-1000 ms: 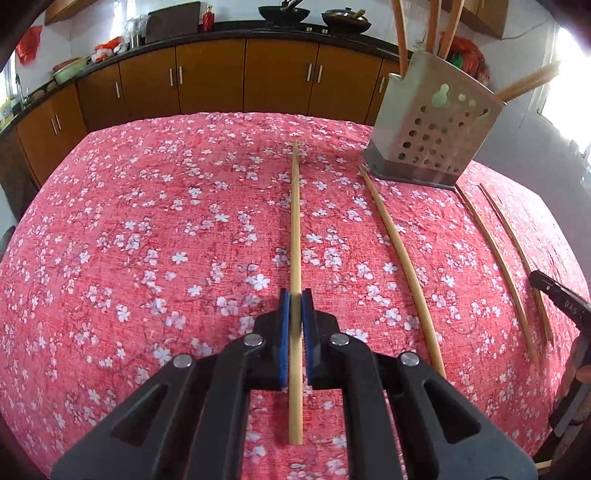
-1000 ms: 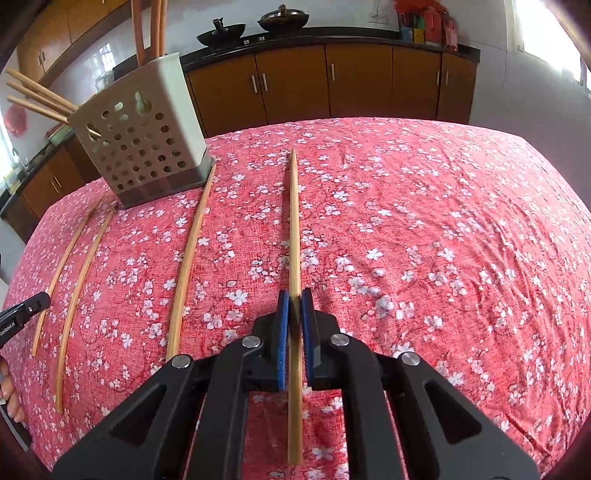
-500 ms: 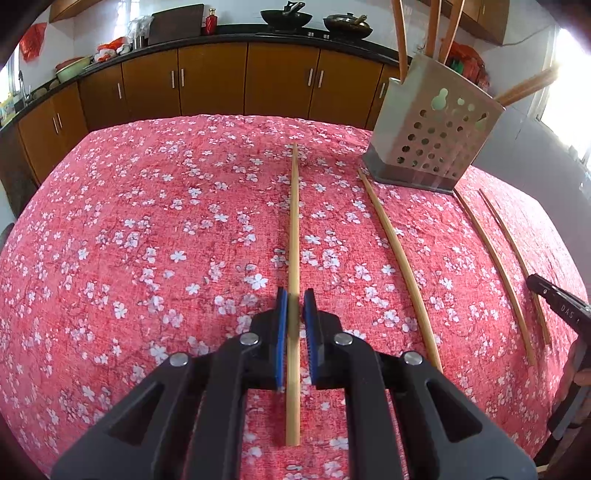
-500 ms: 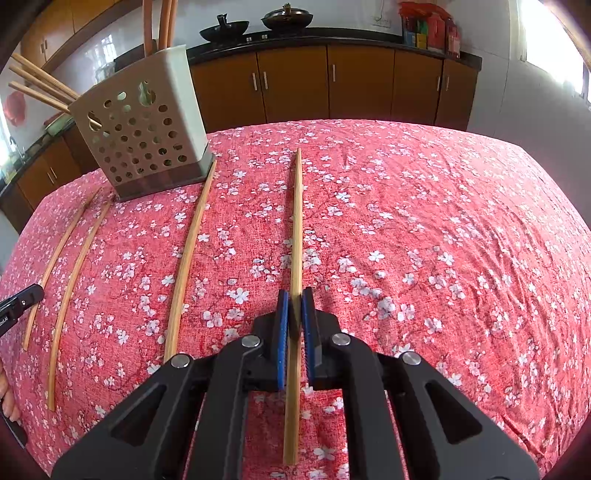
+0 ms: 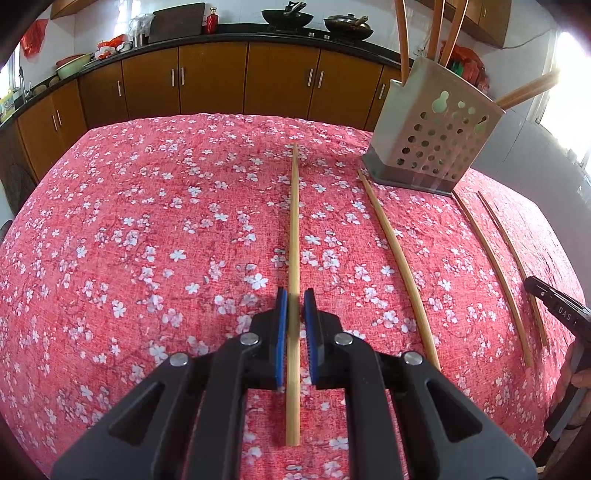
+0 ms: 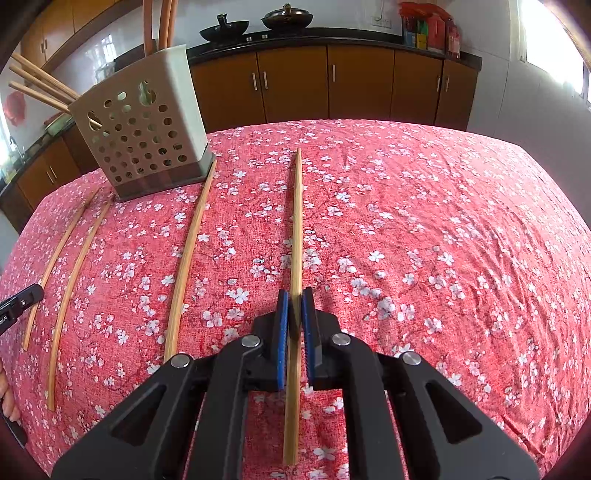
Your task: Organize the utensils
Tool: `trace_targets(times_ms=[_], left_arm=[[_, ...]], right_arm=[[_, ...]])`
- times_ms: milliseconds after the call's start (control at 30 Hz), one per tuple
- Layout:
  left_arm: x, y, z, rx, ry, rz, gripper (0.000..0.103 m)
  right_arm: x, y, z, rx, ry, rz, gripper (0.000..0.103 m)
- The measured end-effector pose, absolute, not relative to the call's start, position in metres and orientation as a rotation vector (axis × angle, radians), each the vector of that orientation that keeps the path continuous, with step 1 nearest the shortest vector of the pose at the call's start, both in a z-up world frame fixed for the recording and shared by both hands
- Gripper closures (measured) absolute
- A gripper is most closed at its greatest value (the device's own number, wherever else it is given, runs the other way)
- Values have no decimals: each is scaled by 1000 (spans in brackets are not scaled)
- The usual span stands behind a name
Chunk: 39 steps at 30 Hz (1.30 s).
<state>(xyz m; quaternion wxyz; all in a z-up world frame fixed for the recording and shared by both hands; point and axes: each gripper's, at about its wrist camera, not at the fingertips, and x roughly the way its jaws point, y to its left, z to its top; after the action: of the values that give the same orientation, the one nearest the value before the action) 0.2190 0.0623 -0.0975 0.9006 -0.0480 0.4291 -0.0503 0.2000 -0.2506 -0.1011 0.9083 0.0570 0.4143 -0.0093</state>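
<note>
So both grippers are doing the same thing right now. The left gripper [image 5: 294, 295] has its blue jaws clamped on a chopstick [image 5: 294, 229], which runs straight ahead from between the pads, its far tip pointing toward the cabinets [image 5: 214, 77]. The right gripper [image 6: 294, 295] likewise has its jaws pinched around its own chopstick [image 6: 297, 221], same straight-ahead pose, with the near end sticking back under the gripper body.

Everything sits on a counter covered with a red floral cloth [image 5: 147, 229]. The perforated holder [image 5: 432, 144] stands upright on it, off to the right in the left view and to the left in the right view [image 6: 144, 129], with several chopsticks already poking out of its top and side.

Three loose chopsticks lie flat on the cloth. One [image 6: 188, 258] lies between the two held ones, its far end touching or right at the holder's base. The other pair [image 6: 70, 273] lie side by side on the holder's far side, as seen from the right gripper.

Two woks [image 5: 284, 16] sit on the back worktop.
</note>
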Motion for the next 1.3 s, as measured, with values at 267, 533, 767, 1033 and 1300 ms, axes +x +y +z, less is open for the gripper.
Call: trace_targets(times_ms=[267, 533, 767, 1033, 1300], left_arm=[[219, 61, -98, -100, 888, -104, 91], [220, 62, -98, -100, 889, -103, 91], [220, 61, -98, -99, 889, -103, 91], [220, 62, -98, -99, 889, -103, 91], [220, 61, -98, -99, 889, -103, 91]], right_arm=[[200, -252, -101, 126, 855, -17, 94], [200, -251, -101, 126, 855, -18, 94], [199, -251, -101, 126, 854, -19, 94], [200, -252, -101, 128, 854, -19, 94], [199, -252, -101, 129, 854, -19, 94]])
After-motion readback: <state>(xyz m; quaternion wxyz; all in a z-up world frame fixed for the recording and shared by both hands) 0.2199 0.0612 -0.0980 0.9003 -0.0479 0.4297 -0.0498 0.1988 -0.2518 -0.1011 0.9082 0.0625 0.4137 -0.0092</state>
